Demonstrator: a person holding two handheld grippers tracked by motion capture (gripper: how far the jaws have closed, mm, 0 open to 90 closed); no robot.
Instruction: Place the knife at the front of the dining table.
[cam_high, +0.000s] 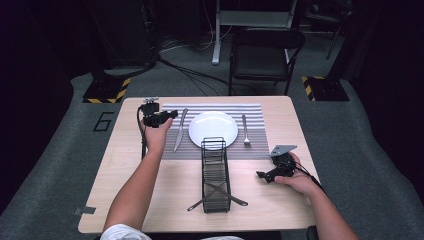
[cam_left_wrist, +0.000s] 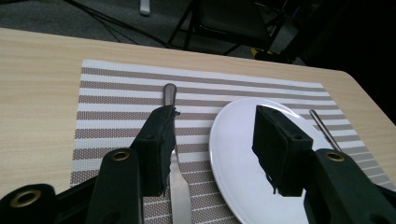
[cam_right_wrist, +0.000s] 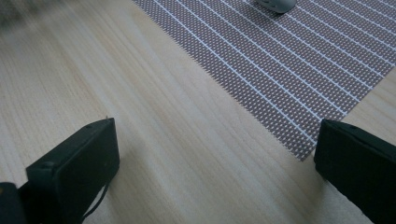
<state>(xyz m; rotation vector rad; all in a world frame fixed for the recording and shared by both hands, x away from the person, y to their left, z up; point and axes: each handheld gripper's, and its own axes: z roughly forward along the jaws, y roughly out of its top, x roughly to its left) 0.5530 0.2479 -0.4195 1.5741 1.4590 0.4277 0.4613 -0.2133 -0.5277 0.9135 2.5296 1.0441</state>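
A striped placemat (cam_high: 255, 112) lies at the far middle of the wooden table (cam_high: 125, 165). On it are a white plate (cam_high: 213, 129), a knife (cam_high: 180, 130) to its left and a fork (cam_high: 245, 131) to its right. My left gripper (cam_high: 172, 115) hovers over the knife's far end, open and holding nothing. In the left gripper view the knife (cam_left_wrist: 180, 186) lies flat on the placemat (cam_left_wrist: 116, 102) under the left jaw, with the plate (cam_left_wrist: 238, 154) under the right one. My right gripper (cam_high: 260, 175) rests low at the table's near right, open over bare wood (cam_right_wrist: 187, 140).
A black wire rack (cam_high: 215, 170) stands in front of the plate, with two long utensils (cam_high: 217, 196) crossed at its near end. A folding chair (cam_high: 265, 55) stands beyond the table. The placemat's corner (cam_right_wrist: 289, 70) lies just ahead of the right jaws.
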